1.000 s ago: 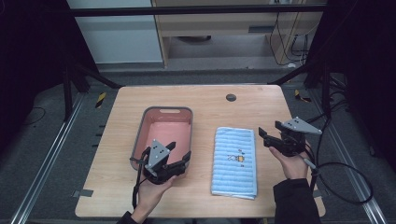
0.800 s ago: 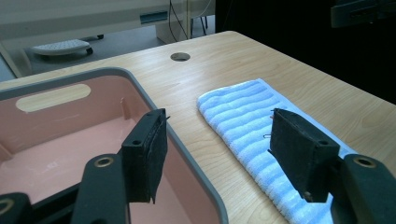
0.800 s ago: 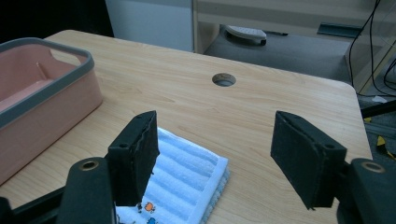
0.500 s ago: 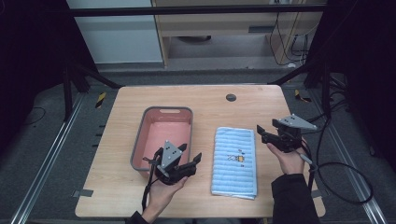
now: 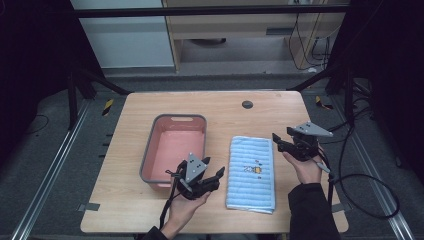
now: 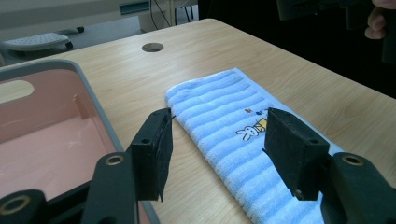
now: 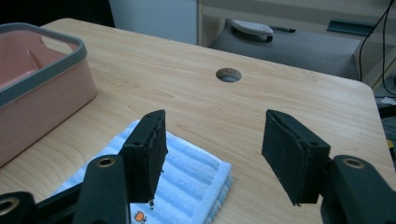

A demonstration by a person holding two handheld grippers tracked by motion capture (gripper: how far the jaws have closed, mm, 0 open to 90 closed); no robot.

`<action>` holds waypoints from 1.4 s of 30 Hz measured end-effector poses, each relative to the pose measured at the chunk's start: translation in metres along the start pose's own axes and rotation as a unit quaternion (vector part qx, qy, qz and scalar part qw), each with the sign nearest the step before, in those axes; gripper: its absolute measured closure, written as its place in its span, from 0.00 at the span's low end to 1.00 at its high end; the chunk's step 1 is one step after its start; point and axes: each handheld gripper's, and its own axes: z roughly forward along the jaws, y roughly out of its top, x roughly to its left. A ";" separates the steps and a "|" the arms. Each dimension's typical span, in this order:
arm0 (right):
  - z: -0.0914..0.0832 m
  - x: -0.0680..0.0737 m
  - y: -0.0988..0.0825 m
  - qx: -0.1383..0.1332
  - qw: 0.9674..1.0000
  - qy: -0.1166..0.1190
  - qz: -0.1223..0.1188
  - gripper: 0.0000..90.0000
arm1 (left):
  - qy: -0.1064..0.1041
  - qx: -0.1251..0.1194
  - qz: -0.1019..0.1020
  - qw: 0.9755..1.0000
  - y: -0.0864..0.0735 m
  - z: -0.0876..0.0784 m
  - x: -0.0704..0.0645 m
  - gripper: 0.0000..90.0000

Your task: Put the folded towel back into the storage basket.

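While both jaws gape, towel lies between grippers.

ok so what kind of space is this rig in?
Probably a lab or data-collection workspace, not a home. A small wooden table sits inside a dark metal frame, loose cables run over grey carpet, and plain office furniture stands behind. The person holds a cabled gripper in each hand.

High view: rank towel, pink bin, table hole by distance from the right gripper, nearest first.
From the right gripper:
1. Towel, folded, just beside its jaws toward the table's middle.
2. Table hole, farther up the table near the far edge.
3. Pink bin, beyond the towel, on the left gripper's side.
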 end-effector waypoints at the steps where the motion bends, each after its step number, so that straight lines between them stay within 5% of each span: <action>1: 0.003 0.000 -0.001 0.002 1.000 0.001 -0.001 0.45 | -0.002 0.002 0.000 1.000 -0.001 0.004 -0.003 0.47; 42: 0.053 -0.004 -0.043 0.079 0.997 0.014 -0.001 0.50 | -0.008 0.077 0.000 0.997 -0.046 0.055 -0.024 0.52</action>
